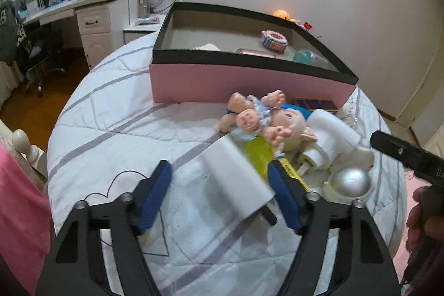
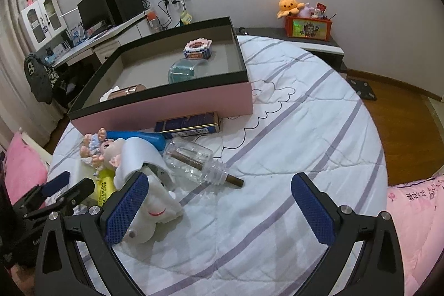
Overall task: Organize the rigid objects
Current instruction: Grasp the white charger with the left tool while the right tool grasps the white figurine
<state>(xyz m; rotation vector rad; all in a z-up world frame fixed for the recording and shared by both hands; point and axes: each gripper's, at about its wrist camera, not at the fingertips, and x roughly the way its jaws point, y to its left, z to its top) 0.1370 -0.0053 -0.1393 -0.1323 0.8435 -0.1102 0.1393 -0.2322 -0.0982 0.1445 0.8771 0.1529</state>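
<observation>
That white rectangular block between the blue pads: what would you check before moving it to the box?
1. White rectangular block sits between the left hand-held gripper pads: ok.
2. Both pads press it: not ok; the left pad stands clear.
3. Pink cardboard box with black rim is open on top: ok.
4. Free floor space inside the box: ok.
5. Right hand-held gripper free: ok, jaws wide and empty.
6. Yellow plastic item touching the block: cannot tell.
</observation>
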